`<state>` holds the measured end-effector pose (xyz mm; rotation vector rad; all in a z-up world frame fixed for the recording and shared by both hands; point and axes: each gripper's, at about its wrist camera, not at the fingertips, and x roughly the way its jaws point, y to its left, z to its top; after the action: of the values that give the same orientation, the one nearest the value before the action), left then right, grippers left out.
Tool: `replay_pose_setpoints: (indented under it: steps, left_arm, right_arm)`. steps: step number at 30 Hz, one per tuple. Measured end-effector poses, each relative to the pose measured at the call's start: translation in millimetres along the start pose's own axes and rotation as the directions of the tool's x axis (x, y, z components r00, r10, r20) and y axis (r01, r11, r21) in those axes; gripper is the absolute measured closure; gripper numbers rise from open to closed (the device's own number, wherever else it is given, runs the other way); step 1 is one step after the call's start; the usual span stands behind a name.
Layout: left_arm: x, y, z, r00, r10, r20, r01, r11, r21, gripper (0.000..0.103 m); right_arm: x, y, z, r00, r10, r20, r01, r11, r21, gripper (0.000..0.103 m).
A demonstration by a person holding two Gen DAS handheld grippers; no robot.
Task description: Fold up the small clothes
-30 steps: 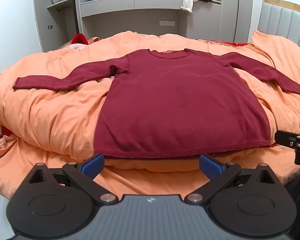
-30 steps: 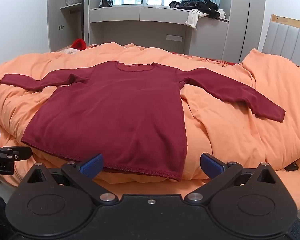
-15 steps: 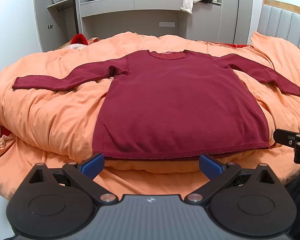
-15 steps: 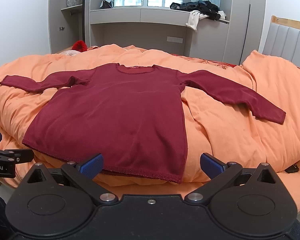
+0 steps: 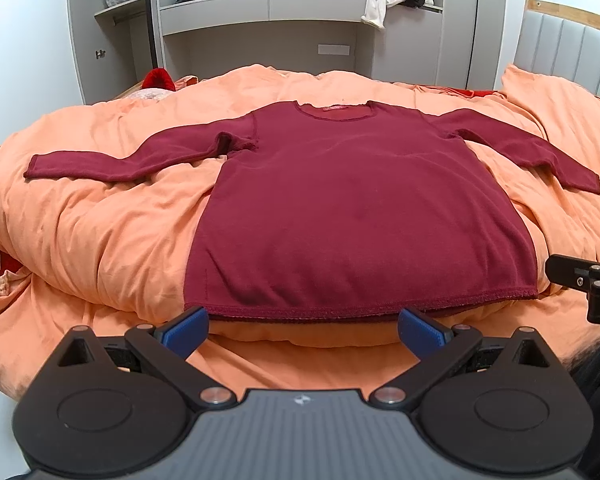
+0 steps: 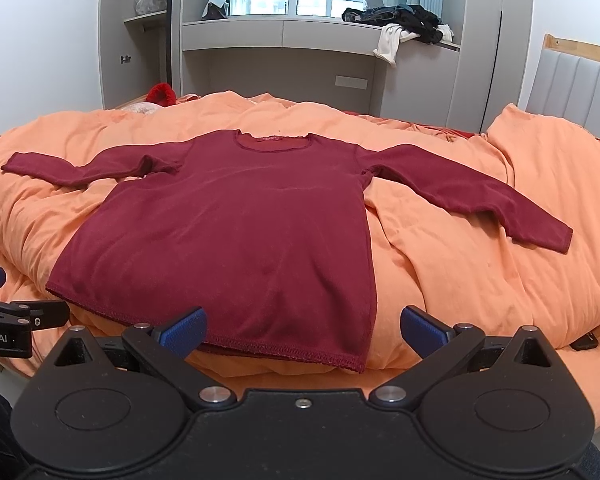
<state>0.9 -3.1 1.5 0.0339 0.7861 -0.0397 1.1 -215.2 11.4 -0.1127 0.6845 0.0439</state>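
Sweater spread flat on orange bed, sleeves out.
Left tool and right tool both spread wide, empty, near its hem.

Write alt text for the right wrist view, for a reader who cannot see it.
A dark red long-sleeved top lies flat, sleeves spread, on an orange duvet, hem nearest the camera. The right gripper sits open and empty at the hem; part of the left gripper shows at the left edge.
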Motion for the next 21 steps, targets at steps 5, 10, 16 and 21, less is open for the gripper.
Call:
replay_pose_setpoints:
  steps: [5,10,16,21]
  left_arm:
    - [0.9,-1.2,-0.6,1.000,-0.008,0.000,0.008,1.000,0.009,0.000]
    - [1.5,-1.8,-1.0,1.000,-0.008,0.001,0.008,1.000,0.011,0.000]
    - [1.7,-1.9,-0.7,1.000,-0.007,0.001,0.007,1.000,0.011,0.000]
    - [1.1,-3.3,1.4,1.000,-0.016,0.006,0.016,1.000,0.011,0.000]
  right_arm:
    - [-0.3,-0.3,-0.1,1.000,0.000,0.001,0.000,1.000,-0.001,0.000]
    - [-0.7,0.0,0.1,1.000,0.000,0.003,0.000,1.000,0.000,0.000]
    - [-1.4,-0.5,2.6,1.000,0.000,0.006,0.000,1.000,0.002,0.000]
    - [-1.7,-3.5,2.2,1.000,-0.001,0.013,0.001,1.000,0.006,0.000]
